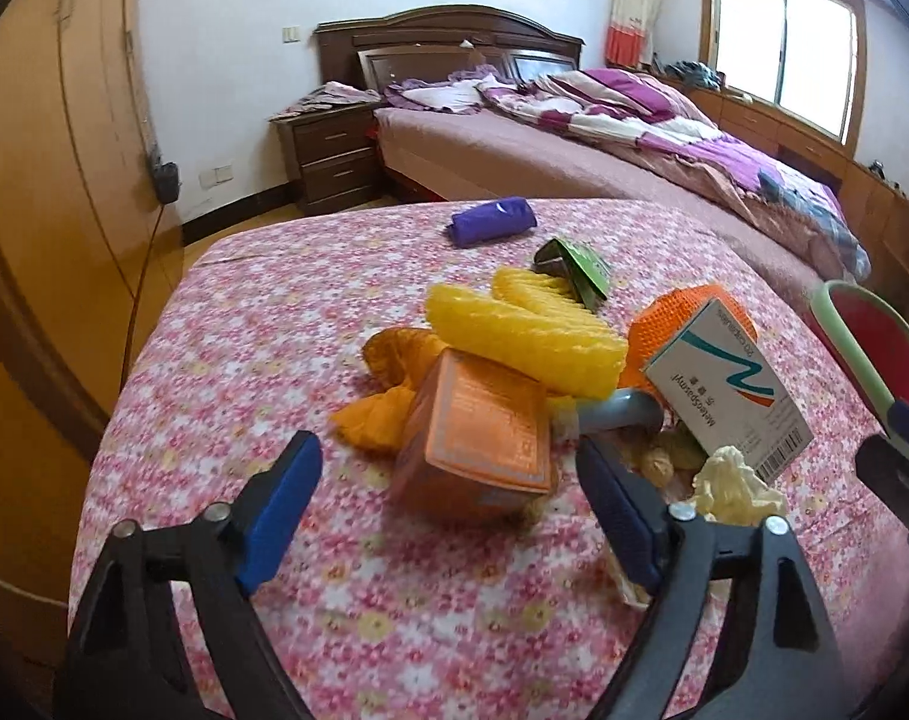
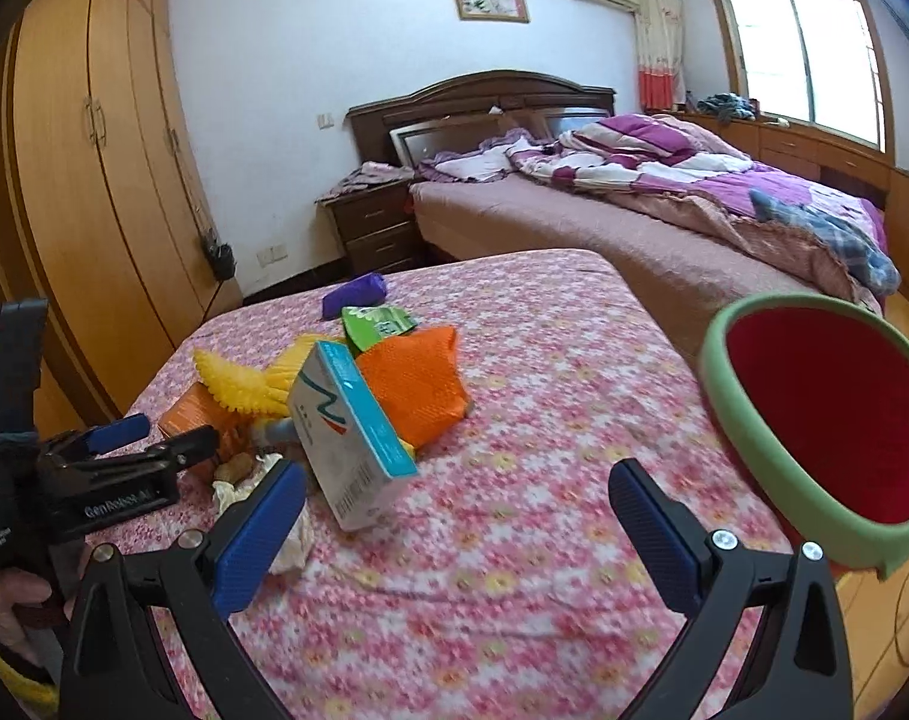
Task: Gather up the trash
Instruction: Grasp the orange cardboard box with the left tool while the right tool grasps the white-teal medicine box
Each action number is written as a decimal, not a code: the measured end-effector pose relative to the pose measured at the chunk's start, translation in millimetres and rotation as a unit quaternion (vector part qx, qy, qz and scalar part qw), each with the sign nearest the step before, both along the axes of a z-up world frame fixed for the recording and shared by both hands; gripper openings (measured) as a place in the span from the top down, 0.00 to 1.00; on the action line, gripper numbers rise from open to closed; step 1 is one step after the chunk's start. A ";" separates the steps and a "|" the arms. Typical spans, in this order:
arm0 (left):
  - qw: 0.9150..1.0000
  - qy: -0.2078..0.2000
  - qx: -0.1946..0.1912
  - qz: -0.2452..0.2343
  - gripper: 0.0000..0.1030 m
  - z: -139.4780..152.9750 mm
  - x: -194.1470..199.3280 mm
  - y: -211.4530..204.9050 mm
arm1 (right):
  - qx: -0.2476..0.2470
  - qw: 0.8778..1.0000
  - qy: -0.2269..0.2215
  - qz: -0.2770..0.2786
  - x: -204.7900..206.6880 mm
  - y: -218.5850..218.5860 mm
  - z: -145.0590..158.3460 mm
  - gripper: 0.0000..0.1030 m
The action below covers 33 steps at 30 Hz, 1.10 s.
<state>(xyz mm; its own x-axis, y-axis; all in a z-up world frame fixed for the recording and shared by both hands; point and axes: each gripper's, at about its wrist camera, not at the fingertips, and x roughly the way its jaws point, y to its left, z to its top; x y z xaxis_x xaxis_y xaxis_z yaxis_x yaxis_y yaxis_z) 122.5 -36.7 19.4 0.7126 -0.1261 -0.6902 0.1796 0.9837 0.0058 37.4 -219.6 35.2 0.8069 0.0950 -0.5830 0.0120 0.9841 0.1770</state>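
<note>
1. Surface: a table under a pink floral cloth (image 1: 310, 312); the trash lay heaped on it, nearer its right edge than its left.
2. Left gripper (image 1: 448, 516), black frame with blue pads: jaws stood wide apart with nothing gripped; an orange rectangular cardboard box (image 1: 484, 438) lay between and just ahead of the pads, untouched.
3. Right gripper (image 2: 457, 531), same build: jaws stood wide open and empty above the cloth near the table's near edge.
4. White medicine carton with teal trim (image 2: 349, 438): stood tilted on one corner, leaning against the heap, just ahead of the right gripper's left pad.
5. Yellow ridged foam sleeve (image 1: 514, 330): lay on top of the orange box.
6. Orange mesh netting (image 2: 415, 384): lay behind the white carton, touching it.
7. Crumpled white tissue (image 1: 733, 486): lay beside the white carton's lower corner.
8. Green foil packet (image 1: 574, 267): lay behind the yellow foam.
9. Purple rolled wrapper (image 1: 493, 221): lay apart, near the table's far edge.
10. Green-rimmed bin with red interior (image 2: 826, 420): stood at the table's right edge, mouth tilted toward the camera.
</note>
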 end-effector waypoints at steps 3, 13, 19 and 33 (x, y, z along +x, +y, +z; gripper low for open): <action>1.000 0.010 -0.009 -0.001 0.21 -4.8 8.1 3.2 | -0.004 1.000 0.010 0.012 11.6 10.0 -2.4 0.00; 0.996 0.058 -0.061 -0.031 0.42 -20.1 21.8 10.4 | 0.013 0.998 0.060 0.031 41.1 29.4 -20.0 0.22; 0.995 0.055 -0.075 -0.039 0.48 -15.9 17.0 13.3 | 0.027 0.997 0.067 0.039 42.9 31.1 -24.1 0.53; 0.993 0.040 -0.105 -0.020 0.55 11.9 -11.9 24.7 | 0.038 0.998 0.009 0.050 -0.3 34.7 2.6 0.80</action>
<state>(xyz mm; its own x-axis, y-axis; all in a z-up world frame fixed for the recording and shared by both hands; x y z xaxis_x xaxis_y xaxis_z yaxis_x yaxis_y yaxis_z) 110.5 -12.0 31.3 0.6475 -0.3001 -0.7005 0.2098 0.9539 -0.2147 37.0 -185.0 37.9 0.7810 0.2198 -0.5846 -0.0825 0.9641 0.2523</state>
